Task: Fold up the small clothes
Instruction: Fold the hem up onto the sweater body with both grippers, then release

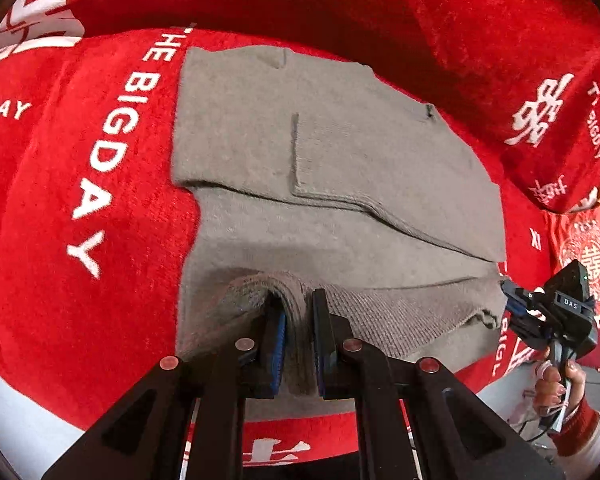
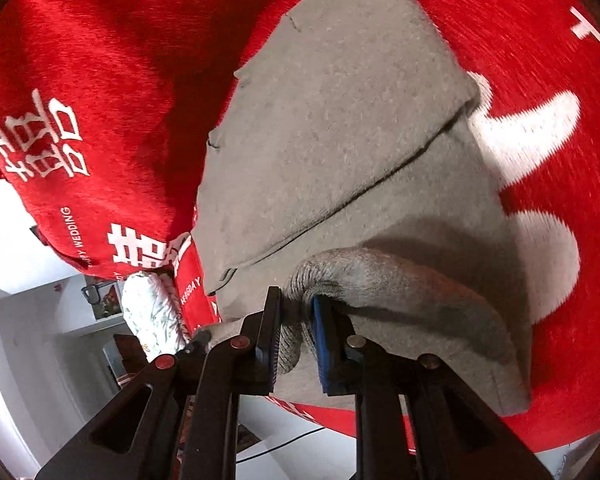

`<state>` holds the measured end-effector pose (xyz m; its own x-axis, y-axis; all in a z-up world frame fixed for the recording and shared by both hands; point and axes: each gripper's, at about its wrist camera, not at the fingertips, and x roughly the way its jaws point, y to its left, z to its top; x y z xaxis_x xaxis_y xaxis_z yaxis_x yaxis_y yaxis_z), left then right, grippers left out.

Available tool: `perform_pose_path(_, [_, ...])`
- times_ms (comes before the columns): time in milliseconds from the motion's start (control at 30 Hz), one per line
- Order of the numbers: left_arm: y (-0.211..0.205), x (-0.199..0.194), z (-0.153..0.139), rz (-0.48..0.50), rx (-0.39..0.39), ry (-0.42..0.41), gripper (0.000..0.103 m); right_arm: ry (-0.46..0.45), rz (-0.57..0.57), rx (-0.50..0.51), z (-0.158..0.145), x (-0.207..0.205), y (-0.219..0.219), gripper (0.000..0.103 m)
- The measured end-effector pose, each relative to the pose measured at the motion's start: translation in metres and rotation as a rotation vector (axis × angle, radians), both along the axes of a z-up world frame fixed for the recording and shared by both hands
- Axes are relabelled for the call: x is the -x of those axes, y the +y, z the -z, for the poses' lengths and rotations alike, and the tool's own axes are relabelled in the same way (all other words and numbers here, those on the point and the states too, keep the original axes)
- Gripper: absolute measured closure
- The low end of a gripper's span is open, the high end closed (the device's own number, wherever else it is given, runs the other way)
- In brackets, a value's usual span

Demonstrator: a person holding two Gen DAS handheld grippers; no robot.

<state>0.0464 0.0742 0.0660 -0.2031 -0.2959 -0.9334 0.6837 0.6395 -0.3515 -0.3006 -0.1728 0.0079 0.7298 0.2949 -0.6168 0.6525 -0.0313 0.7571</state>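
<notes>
Risk: we pinch grey sweater [image 1: 332, 152] hem in left gripper [image 1: 299, 340]; right gripper [image 2: 296, 340] grips looser, hem may slip, skewing fold.

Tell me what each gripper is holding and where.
Left gripper and right gripper each pinch the ribbed hem of the grey sweater.
</notes>
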Motion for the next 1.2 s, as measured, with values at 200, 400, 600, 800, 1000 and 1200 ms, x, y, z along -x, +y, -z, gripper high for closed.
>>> perform_pose_path(200, [-0.008, 0.001, -0.024, 0.004, -0.019, -0.172, 0.008, -0.052, 0.098, -0.036, 0.000, 0.003, -0.028, 0.052])
perform_pose_path(400, [-0.022, 0.001, -0.020, 0.064, -0.093, -0.235, 0.008, 0.042, -0.005, 0.081, -0.022, -0.010, -0.044, 0.052])
perform_pose_path(600, [-0.030, 0.013, 0.011, 0.110, -0.195, -0.206, 0.008, 0.257, -0.417, 0.451, -0.060, -0.052, -0.004, 0.036])
perform_pose_path(800, [-0.035, 0.009, 0.035, 0.056, -0.204, -0.170, 0.008, 0.474, -0.699, 0.768, -0.055, -0.085, 0.054, 0.036])
perform_pose_path(1000, [-0.042, 0.008, 0.051, 0.114, -0.200, -0.142, 0.042, 0.602, -0.696, 0.876, -0.042, -0.105, 0.061, 0.069])
perform_pose_path(1200, [-0.046, 0.009, 0.042, 0.211, -0.172, -0.116, 0.095, 0.571, -0.572, 0.748, -0.059, -0.088, 0.035, 0.096])
